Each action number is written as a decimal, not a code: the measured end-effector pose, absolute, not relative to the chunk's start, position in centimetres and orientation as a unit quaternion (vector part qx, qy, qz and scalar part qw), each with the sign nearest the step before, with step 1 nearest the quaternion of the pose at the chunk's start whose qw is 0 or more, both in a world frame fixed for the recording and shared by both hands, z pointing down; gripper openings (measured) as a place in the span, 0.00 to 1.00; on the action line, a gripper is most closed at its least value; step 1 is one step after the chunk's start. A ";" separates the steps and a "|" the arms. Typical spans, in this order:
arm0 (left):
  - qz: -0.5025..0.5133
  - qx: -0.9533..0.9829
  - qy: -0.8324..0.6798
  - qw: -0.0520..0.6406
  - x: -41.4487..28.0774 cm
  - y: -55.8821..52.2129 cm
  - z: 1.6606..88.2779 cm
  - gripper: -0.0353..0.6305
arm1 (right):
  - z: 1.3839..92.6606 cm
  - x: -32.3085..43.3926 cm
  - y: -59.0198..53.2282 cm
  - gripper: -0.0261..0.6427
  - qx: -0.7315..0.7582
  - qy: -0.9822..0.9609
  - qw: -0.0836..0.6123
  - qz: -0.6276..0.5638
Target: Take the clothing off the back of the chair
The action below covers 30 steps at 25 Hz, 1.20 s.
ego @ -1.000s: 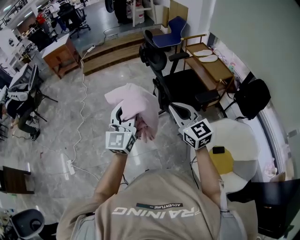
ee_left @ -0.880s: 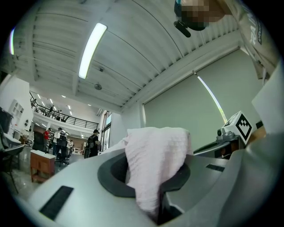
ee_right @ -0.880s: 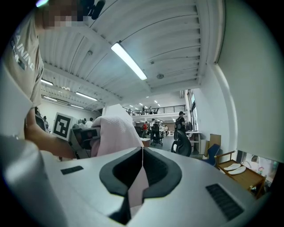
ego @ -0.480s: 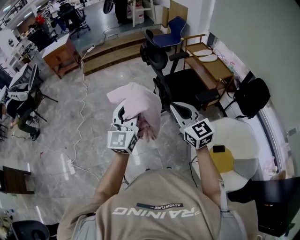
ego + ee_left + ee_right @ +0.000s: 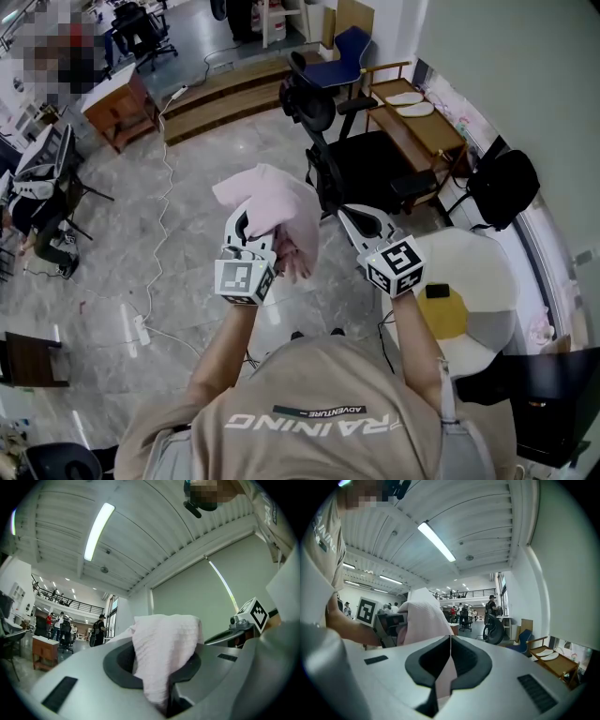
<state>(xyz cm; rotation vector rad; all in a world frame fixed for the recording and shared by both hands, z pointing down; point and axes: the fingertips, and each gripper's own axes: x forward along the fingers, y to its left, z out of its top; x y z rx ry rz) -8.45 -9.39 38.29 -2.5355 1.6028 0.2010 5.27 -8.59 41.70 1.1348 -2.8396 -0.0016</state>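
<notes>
**A:** What do we take in first, going from big to small?

**B:** The grey marble floor [image 5: 187, 187] fills the left of the head view. At 1 o'clock from the middle stands the black office chair [image 5: 370, 173], and at 4 o'clock the round white table [image 5: 487, 267]. Beyond the chair, toward 2 o'clock, we see a wooden table [image 5: 431, 141].

**A:** Does anything bear something?

**B:** The wooden table carries two white oval pads [image 5: 412, 103]. The round table carries a yellow sheet [image 5: 442, 321] with a small black slab [image 5: 437, 292] at its 12 o'clock edge. A white power strip [image 5: 141, 331] lies on the floor at 8 o'clock.

**A:** And the task's thing?

**B:** The pink clothing [image 5: 277, 211] is off the chair. It is bunched near the middle, at the chair's 8 o'clock and apart from it. Our left gripper [image 5: 161, 660] pinches a fold of it between narrow jaws. Our right gripper [image 5: 450, 644] has its jaws closed tip to tip on nothing. The pink showing through the gap below its tips is the cloth beyond.

**A:** What can we not make out?

**B:** In the head view the left gripper's tips are buried under the cloth. The chair's lower part is hidden behind the right gripper, and we cannot tell what the black slab is.

**A:** Any change from a second ago?

**B:** Barely: the cloth hangs in the same grip, and both grippers sit at the same spots.
</notes>
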 end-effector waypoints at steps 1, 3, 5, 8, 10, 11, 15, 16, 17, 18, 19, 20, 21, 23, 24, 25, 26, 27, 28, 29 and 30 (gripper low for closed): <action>0.069 -0.841 0.532 0.070 -8.5 -9.3 38.2 0.20 | 41.8 5.3 -8.5 0.08 0.371 -0.928 0.043 0.000; 0.066 -0.841 0.532 0.069 -8.5 -9.2 38.2 0.20 | 41.7 5.2 -8.5 0.08 0.371 -0.928 0.044 -0.001; 0.060 -0.841 0.533 0.067 -8.6 -9.2 38.0 0.20 | 41.5 5.1 -8.5 0.08 0.370 -0.928 0.045 -0.003; 0.052 -0.840 0.536 0.064 -8.8 -9.1 38.0 0.20 | 41.4 4.9 -8.5 0.08 0.368 -0.929 0.045 -0.005; 0.052 -0.841 0.535 0.066 -8.8 -9.1 38.2 0.20 | 41.2 4.9 -8.4 0.08 0.369 -0.929 0.044 -0.005; 0.054 -0.841 0.535 0.067 -8.9 -9.2 38.3 0.20 | 41.2 4.9 -8.4 0.08 0.369 -0.928 0.044 -0.006; 0.056 -0.838 0.538 0.074 -9.1 -9.2 38.2 0.20 | 41.3 4.6 -8.3 0.08 0.365 -0.930 0.049 -0.012; 0.054 -0.837 0.539 0.074 -9.1 -9.2 38.1 0.20 | 41.3 4.6 -8.3 0.08 0.365 -0.930 0.049 -0.014; 0.054 -0.836 0.540 0.074 -9.2 -9.3 38.0 0.20 | 41.1 4.6 -8.3 0.08 0.365 -0.930 0.048 -0.015; 0.056 -0.837 0.540 0.075 -9.2 -9.3 38.0 0.20 | 41.0 4.6 -8.3 0.08 0.366 -0.929 0.047 -0.017; 0.058 -0.837 0.539 0.077 -9.1 -9.3 37.9 0.20 | 40.9 4.7 -8.2 0.08 0.366 -0.929 0.048 -0.019; 0.060 -0.837 0.538 0.080 -9.1 -9.2 37.8 0.20 | 40.8 4.8 -8.2 0.08 0.367 -0.929 0.048 -0.020; 0.060 -0.837 0.538 0.082 -9.1 -9.2 37.7 0.20 | 40.7 4.8 -8.2 0.08 0.368 -0.929 0.047 -0.021; 0.058 -0.837 0.538 0.087 -9.1 -9.2 37.6 0.20 | 40.6 5.0 -8.3 0.08 0.368 -0.928 0.046 -0.022; 0.056 -0.836 0.538 0.090 -9.0 -9.3 37.6 0.20 | 40.6 5.0 -8.3 0.08 0.368 -0.928 0.047 -0.023; 0.056 -0.836 0.538 0.091 -9.0 -9.3 37.5 0.20 | 40.6 5.0 -8.3 0.08 0.368 -0.928 0.048 -0.023; 0.057 -0.835 0.540 0.092 -9.0 -9.3 37.6 0.20 | 40.7 5.0 -8.3 0.08 0.367 -0.929 0.049 -0.023; 0.059 -0.834 0.541 0.091 -9.1 -9.4 37.6 0.20 | 40.7 5.0 -8.3 0.08 0.366 -0.929 0.050 -0.022; 0.059 -0.834 0.542 0.087 -9.2 -9.4 37.8 0.20 | 40.7 5.0 -8.2 0.08 0.366 -0.929 0.051 -0.022; 0.056 -0.834 0.542 0.084 -9.2 -9.4 38.0 0.20 | 40.8 5.0 -8.2 0.08 0.365 -0.929 0.051 -0.022; 0.053 -0.835 0.541 0.083 -9.1 -9.5 38.1 0.20 | 40.8 5.0 -8.2 0.08 0.365 -0.929 0.051 -0.022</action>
